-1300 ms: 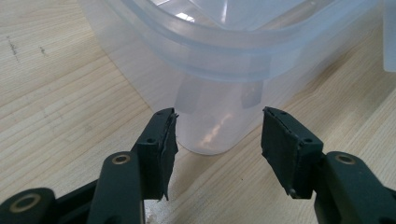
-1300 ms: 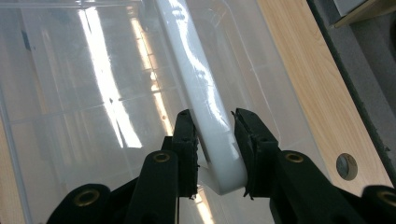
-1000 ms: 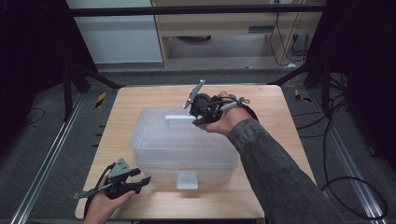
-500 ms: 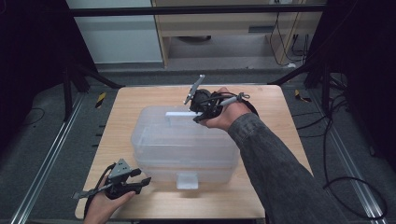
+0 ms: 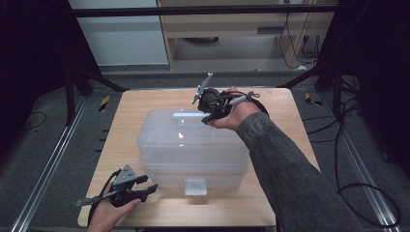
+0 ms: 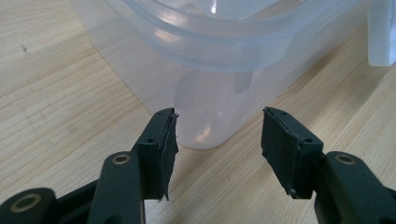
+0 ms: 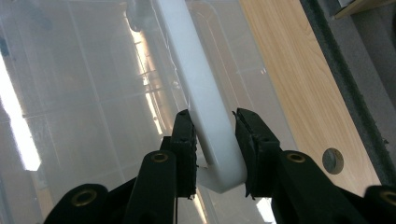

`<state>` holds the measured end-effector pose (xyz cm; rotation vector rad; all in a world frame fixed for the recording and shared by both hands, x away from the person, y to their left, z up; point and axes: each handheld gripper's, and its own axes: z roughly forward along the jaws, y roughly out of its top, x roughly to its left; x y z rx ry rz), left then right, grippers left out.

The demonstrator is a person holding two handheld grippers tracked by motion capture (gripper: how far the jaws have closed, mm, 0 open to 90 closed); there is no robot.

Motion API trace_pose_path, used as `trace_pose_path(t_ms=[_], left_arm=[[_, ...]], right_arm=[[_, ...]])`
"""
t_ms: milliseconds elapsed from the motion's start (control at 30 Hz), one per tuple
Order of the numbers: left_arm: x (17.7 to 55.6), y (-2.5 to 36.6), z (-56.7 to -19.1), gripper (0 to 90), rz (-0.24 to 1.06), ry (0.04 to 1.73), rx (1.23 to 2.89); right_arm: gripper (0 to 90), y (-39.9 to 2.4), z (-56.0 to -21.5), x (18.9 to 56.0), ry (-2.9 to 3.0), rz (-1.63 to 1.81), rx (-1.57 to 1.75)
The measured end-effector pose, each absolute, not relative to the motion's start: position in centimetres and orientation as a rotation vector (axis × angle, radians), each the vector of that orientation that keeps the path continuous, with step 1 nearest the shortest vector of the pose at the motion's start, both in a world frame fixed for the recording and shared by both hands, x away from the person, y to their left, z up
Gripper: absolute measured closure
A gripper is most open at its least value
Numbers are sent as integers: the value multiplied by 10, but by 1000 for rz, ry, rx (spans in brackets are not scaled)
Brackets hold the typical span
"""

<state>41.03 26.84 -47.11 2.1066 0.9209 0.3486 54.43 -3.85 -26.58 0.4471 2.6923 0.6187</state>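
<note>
A clear plastic storage box [image 5: 193, 150] with its lid on stands in the middle of the wooden table [image 5: 145, 111]. A white latch [image 5: 186, 115] lies at the lid's far edge. My right gripper [image 5: 207, 116] reaches down to that edge from the far right. In the right gripper view it [image 7: 215, 140] is shut on the white latch [image 7: 201, 93], one pad on each side of the bar. My left gripper [image 5: 149, 184] rests low by the box's near left corner. Its pads [image 6: 217, 135] stand open with nothing between them, and the rounded box corner [image 6: 210, 112] lies just beyond.
A second white latch [image 5: 196, 186] hangs on the box's near side, and the left gripper view catches it at the upper right [image 6: 380, 32]. A round hole [image 7: 334, 161] is cut in the tabletop near the right gripper. Dark frame posts and cables surround the table.
</note>
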Motion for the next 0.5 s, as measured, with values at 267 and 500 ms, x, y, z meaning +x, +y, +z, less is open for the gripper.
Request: trace_pose_path(t_ms=[267,500], left_arm=[[410,269,-471,445,342,921,2104],[409,272,-470,437,328,921,2093]], right_arm=[[695,-38,-263,549,2696,617,448],[695,-40,-262,551,2702,626,438]])
